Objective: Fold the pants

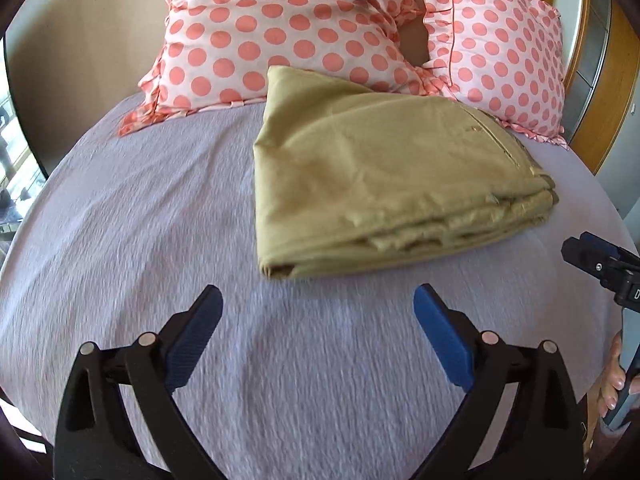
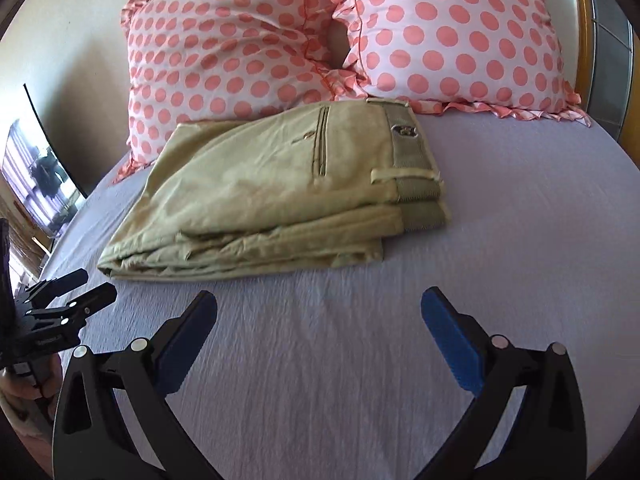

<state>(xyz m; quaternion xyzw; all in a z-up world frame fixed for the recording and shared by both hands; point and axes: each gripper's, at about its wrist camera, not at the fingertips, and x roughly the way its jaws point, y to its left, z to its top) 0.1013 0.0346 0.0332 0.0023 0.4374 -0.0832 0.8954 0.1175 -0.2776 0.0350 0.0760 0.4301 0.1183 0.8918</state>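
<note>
The khaki pants (image 1: 380, 184) lie folded in a stacked bundle on the lavender bed sheet (image 1: 140, 220), just in front of the pillows. In the right wrist view the pants (image 2: 272, 196) show a back pocket and the waistband at their right end. My left gripper (image 1: 318, 304) is open and empty, a little short of the bundle's near edge. My right gripper (image 2: 320, 308) is open and empty, also just short of the bundle. The right gripper shows at the right edge of the left wrist view (image 1: 600, 268); the left gripper shows at the left edge of the right wrist view (image 2: 68, 300).
Two white pillows with coral dots (image 1: 280, 32) (image 2: 460, 36) lean against the wall behind the pants. A wooden frame (image 1: 616, 80) stands at the right. A window or mirror (image 2: 36, 176) is at the left past the bed edge.
</note>
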